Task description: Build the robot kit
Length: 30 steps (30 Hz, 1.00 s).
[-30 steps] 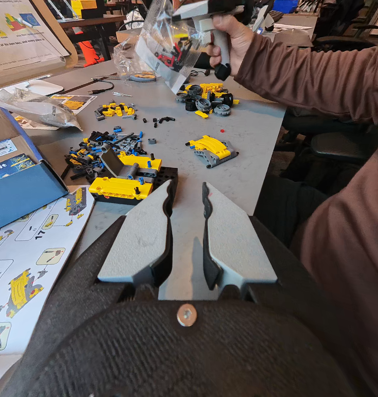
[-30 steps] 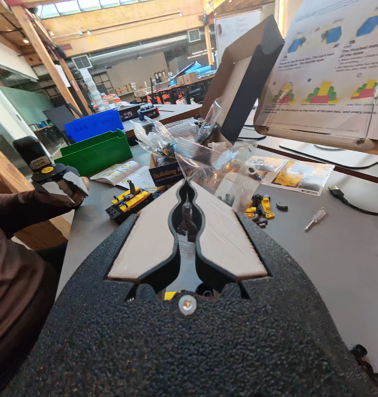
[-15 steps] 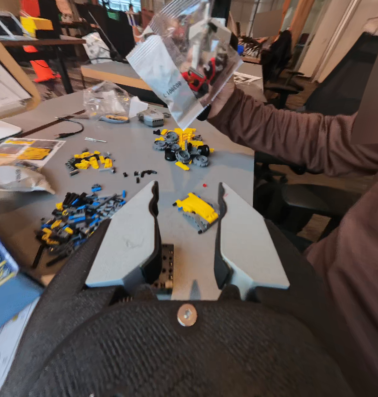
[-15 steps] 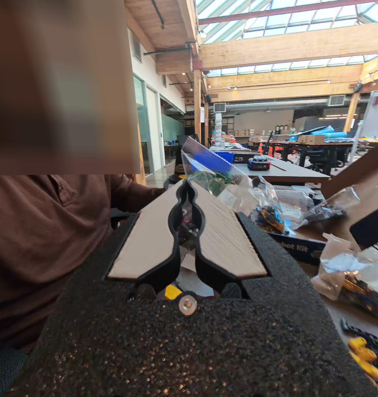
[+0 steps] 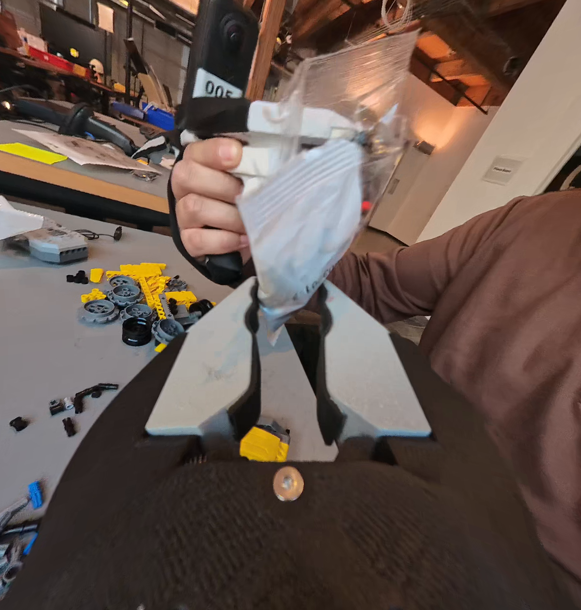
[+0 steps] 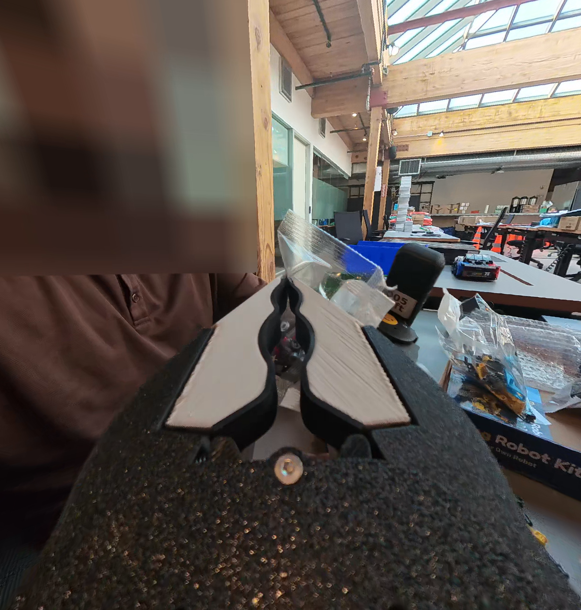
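Note:
A clear plastic bag (image 5: 302, 224) with small red and black pieces is pinched near its top in my right gripper (image 6: 287, 285), which is shut on it and held up by a hand (image 5: 206, 198). The bag (image 6: 315, 264) sticks out above and right of the right fingers. My left gripper (image 5: 288, 290) is open, and the bag's lower corner hangs between its two fingertips. I cannot tell whether the fingers touch the bag. The left gripper's black camera post (image 6: 411, 280) shows just behind the bag.
On the grey table (image 5: 35, 346) lie a pile of grey wheels and yellow pieces (image 5: 134, 303), a grey electronic block (image 5: 51, 244) and small black pins (image 5: 81, 396). A yellow part (image 5: 262, 445) lies under my left gripper. A blue kit box (image 6: 530, 455) with a bag of pieces (image 6: 487, 363) stands to the right. Across from one pair of fingers to the other is roughly 8 cm.
My left gripper has opened wider, risen from the table and come up to the bag, whose corner now sits between its fingers. My right gripper has swung the bag toward the person.

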### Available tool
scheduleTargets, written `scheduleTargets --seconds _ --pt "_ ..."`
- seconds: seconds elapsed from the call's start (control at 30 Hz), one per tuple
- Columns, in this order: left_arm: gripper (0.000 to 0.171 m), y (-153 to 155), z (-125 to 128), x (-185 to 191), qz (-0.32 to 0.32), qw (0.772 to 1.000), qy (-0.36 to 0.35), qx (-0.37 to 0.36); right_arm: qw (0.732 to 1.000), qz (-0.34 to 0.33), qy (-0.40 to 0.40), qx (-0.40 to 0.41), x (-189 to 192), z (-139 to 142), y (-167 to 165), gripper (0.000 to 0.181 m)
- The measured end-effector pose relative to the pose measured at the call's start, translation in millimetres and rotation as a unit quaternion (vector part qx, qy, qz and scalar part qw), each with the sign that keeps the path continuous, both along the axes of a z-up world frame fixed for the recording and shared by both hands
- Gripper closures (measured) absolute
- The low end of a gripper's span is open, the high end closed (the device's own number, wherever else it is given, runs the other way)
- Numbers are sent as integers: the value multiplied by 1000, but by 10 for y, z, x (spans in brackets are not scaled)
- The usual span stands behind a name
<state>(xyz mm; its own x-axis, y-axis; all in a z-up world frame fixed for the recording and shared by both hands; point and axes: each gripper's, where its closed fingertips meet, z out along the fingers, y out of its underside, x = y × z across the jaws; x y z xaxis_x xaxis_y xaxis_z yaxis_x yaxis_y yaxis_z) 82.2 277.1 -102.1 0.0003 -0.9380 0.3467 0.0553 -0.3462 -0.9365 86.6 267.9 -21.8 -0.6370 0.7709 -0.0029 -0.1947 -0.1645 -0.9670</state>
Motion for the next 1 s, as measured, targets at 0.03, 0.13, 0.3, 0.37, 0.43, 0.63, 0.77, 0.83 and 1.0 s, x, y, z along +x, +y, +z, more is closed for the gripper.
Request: scheduleTargets --seconds 0.03,0.13,0.3,0.37,0.43,0.63,0.77,0.83,1.0 --pt "149 -9 -19 -21 8 1000 2 13 1000 -7 -5 -2 -4 -33 31 181" --pt "160 74 -203 -153 67 994 54 71 997 -53 -50 3 -49 -251 189 181" --pt "165 201 -443 -365 124 971 136 155 991 -96 -91 -21 -107 -527 334 173" --pt "165 240 -480 -412 142 959 157 187 990 -113 -88 -17 -103 -565 345 167" --pt "165 256 -473 -435 157 951 169 206 988 -128 -88 -3 -102 -616 324 157" --pt "165 264 -469 -459 208 916 195 281 982 -148 -109 34 -85 -805 256 139" --pt "165 257 -474 -466 231 899 201 312 979 -160 -113 50 -95 -894 225 135" --pt "165 251 -511 -464 227 902 205 305 978 -169 -112 55 -99 -926 244 134" --pt "165 298 -492 -523 258 881 209 337 977 -167 -122 52 -73 -1037 299 128"
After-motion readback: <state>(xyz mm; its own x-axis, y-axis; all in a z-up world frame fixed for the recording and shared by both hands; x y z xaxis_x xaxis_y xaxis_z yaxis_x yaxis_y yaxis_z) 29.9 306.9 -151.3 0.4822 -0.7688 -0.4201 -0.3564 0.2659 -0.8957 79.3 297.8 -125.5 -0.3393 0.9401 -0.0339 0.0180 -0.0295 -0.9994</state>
